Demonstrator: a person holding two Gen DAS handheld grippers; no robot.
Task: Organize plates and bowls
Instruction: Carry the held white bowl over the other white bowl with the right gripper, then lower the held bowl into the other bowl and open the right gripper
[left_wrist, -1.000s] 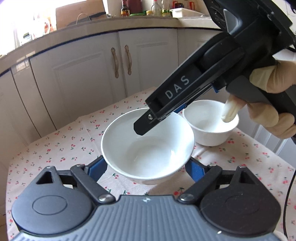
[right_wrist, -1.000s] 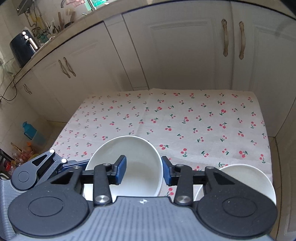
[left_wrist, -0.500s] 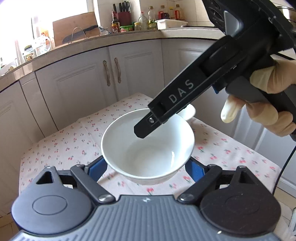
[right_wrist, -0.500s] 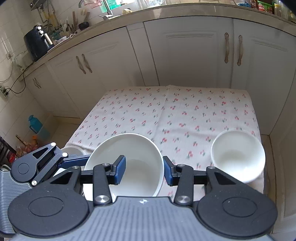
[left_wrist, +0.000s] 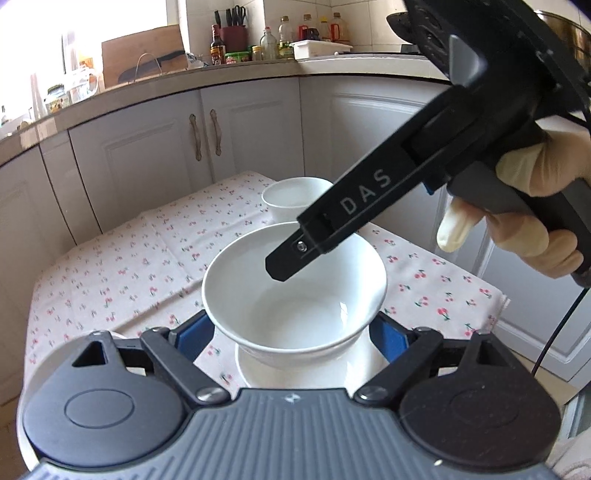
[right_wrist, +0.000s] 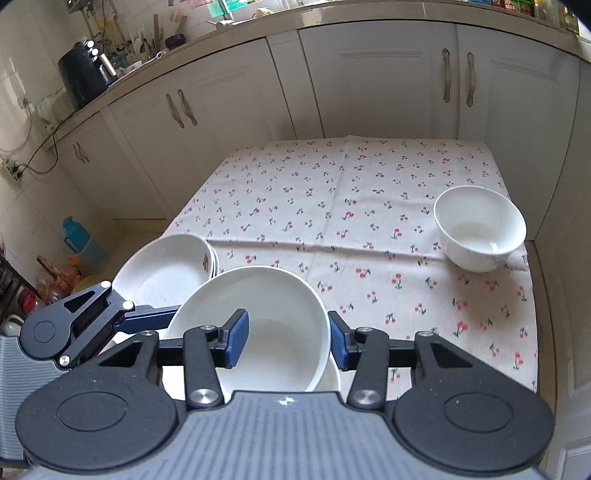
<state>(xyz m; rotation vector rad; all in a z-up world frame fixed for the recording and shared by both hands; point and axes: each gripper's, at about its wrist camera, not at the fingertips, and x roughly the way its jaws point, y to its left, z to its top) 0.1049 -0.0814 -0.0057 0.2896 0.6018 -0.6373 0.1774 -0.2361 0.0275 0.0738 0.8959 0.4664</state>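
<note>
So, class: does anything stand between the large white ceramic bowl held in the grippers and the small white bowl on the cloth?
Nothing visible does. Only bare cherry-print tablecloth lies between the large white ceramic bowl and the small white bowl; the stack of white plates sits on the other side.

Two white bowls: one large bowl (right_wrist: 255, 325), one small bowl (right_wrist: 480, 227), one stack of plates (right_wrist: 166, 269) at the cloth's left edge, plate count unclear, one further plate (left_wrist: 306, 373) under the large bowl, one cherry-print tablecloth (right_wrist: 351, 206), two grippers, left gripper (left_wrist: 295, 334), right gripper (right_wrist: 286, 341).
</note>
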